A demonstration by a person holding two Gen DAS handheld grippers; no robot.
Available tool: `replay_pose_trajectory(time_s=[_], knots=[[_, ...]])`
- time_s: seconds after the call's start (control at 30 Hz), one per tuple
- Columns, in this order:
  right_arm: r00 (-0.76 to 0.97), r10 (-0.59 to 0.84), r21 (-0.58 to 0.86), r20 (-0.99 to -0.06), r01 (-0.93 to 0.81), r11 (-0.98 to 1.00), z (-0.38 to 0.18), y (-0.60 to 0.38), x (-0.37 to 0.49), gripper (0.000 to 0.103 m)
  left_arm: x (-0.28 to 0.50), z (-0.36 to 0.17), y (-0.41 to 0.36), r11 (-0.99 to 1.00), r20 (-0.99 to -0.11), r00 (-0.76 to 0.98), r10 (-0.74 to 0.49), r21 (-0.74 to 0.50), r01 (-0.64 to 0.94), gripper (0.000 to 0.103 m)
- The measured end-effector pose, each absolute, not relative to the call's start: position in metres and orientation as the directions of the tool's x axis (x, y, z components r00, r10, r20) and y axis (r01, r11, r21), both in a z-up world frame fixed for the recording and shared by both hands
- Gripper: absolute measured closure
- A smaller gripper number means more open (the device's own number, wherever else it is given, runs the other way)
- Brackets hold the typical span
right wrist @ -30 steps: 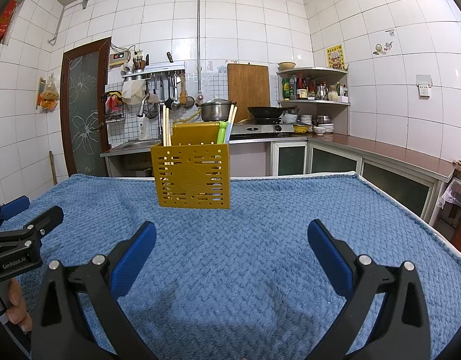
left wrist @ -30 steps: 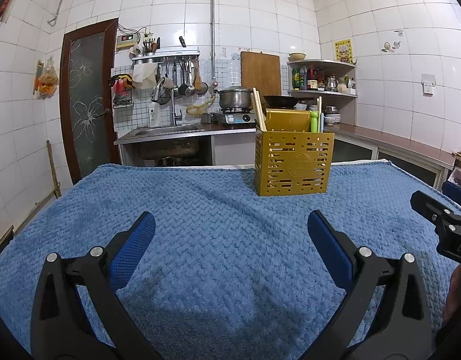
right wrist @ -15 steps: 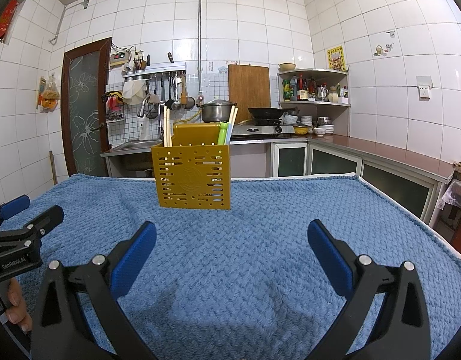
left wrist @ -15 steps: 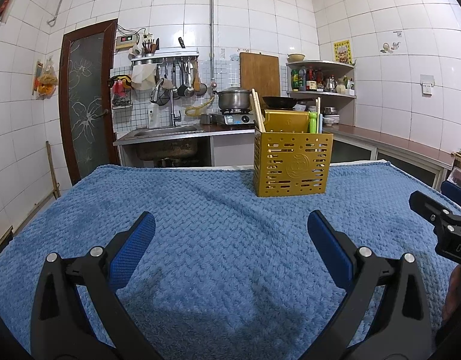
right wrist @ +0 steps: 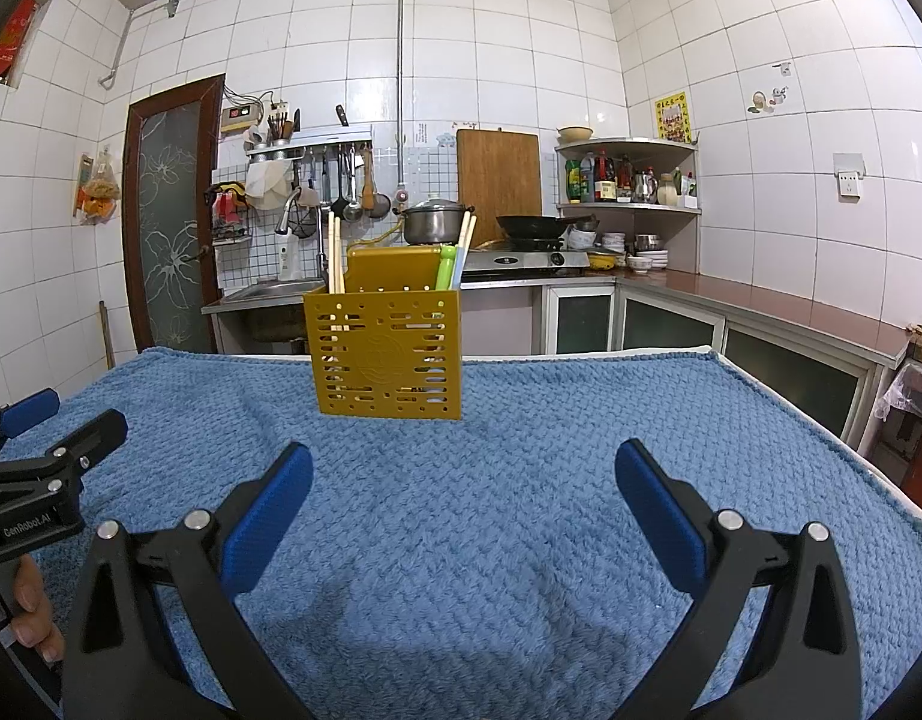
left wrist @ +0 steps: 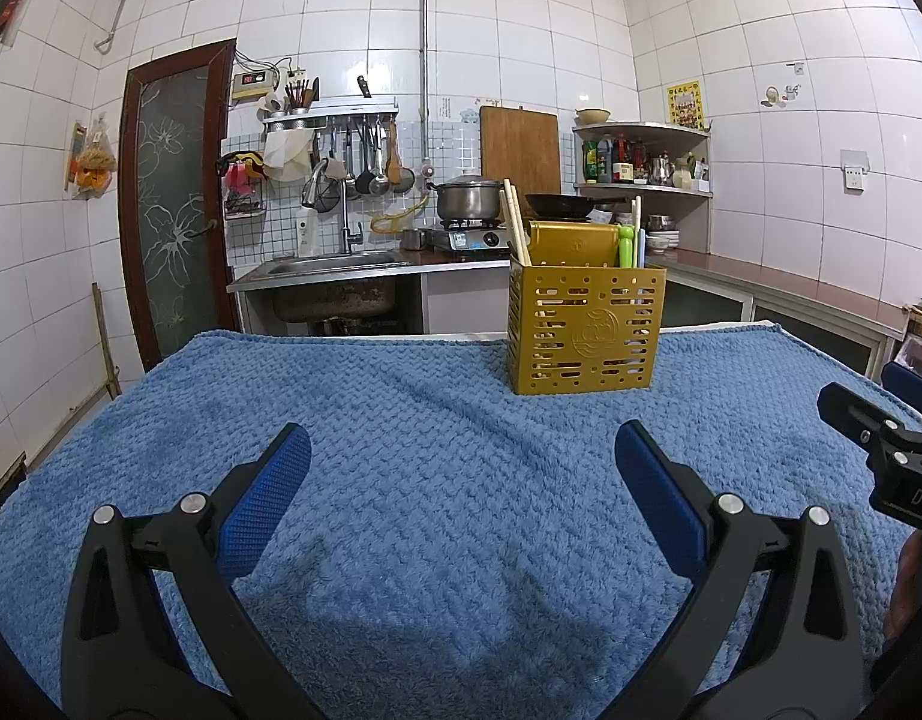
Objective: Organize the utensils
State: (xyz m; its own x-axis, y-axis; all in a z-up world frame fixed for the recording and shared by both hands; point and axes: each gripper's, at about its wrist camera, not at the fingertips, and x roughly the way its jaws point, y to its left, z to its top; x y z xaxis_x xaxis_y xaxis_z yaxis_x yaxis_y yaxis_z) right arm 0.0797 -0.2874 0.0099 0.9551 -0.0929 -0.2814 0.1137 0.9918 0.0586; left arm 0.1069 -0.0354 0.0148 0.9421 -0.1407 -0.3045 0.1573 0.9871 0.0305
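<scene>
Left wrist view: holder (left wrist: 586, 330) stands right of centre on the towel (left wrist: 401, 420), chopsticks (left wrist: 514, 228) already inside; left gripper (left wrist: 461, 468) and right gripper (right wrist: 461, 474) gape empty, so sorting looks finished.

Both wrist cameras are sitting low over the blue blanket (left wrist: 437, 420), facing the far kitchen wall. The left view is looking from the left, the right from the right, both sharing the yellow utensil holder (left wrist: 586, 330) (right wrist: 389, 354).

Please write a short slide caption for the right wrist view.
Open right gripper above blue towel, facing yellow utensil holder.
</scene>
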Motion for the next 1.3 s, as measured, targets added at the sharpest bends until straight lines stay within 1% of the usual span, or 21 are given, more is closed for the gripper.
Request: replay_pose_trajectory(time_s=[1.3], knots=[[0.955,-0.092,0.058,-0.282,0.112,0.992,0.0097,-0.2882,0.0801,0.004,0.1082,0.0204,-0.0405,0.989,-0.316,0.941,-0.120,0.041,0.140,0.005]])
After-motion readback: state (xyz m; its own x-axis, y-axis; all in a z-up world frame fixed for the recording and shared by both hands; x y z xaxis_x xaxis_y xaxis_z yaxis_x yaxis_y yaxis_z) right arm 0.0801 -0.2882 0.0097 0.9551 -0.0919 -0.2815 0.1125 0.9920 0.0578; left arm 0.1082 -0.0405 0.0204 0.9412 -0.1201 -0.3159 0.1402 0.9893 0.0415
